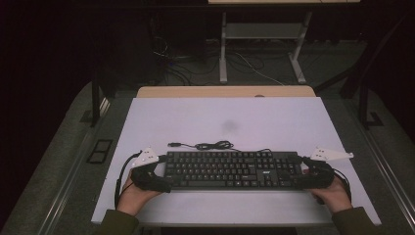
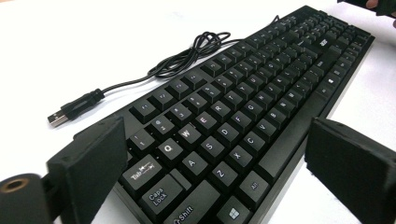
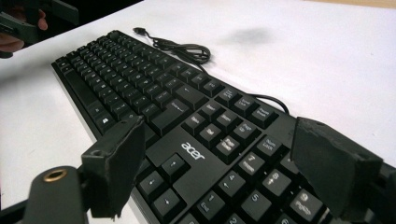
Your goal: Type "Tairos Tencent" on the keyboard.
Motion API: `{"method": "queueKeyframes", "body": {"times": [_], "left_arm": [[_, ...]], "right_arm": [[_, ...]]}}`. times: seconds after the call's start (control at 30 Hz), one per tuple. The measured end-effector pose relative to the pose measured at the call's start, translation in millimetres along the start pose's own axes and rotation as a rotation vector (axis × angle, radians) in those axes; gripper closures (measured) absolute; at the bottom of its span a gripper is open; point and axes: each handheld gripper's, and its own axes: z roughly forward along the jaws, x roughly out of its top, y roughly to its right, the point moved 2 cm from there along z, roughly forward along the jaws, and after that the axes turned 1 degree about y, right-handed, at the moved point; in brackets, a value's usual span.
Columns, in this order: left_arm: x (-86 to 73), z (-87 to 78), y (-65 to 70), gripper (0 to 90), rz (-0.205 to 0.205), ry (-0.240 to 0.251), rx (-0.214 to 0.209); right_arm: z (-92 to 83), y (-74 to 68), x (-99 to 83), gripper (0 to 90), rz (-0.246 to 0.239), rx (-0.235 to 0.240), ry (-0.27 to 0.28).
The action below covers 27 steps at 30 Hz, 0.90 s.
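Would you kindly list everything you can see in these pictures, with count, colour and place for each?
keyboard: one, black, near edge of the table, lying flat between the two grippers.
keyboard cable: one, black, loosely coiled just behind the keyboard, its USB plug lying free on the board.
white board: one, white, covering the table top under the keyboard.
wooden table edge: one, light brown, showing beyond the board.
metal stand: one, grey, on the floor behind the table.
floor cables: several, dark and pale, behind the table.
left gripper: one, black, at the keyboard's left end, jaws spread astride it.
right gripper: one, black, at the right end, jaws spread.
hands: two, in olive sleeves, at the near edge.
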Motion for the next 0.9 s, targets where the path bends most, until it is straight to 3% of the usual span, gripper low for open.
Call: {"method": "queueKeyframes", "body": {"times": [0.27,0.9], "left_arm": [[-1.5,1.4,-1.1,0.0,-0.005,-0.006,0.013],[-5.0,5.7,-1.1,0.0,-0.007,-0.032,0.004]], "right_arm": [[-5.7,5.1,-4.3,17.7,0.015,-0.022,0.007],[-7.9,7.9,-5.9,17.7,0.028,-0.021,0.006]]}}
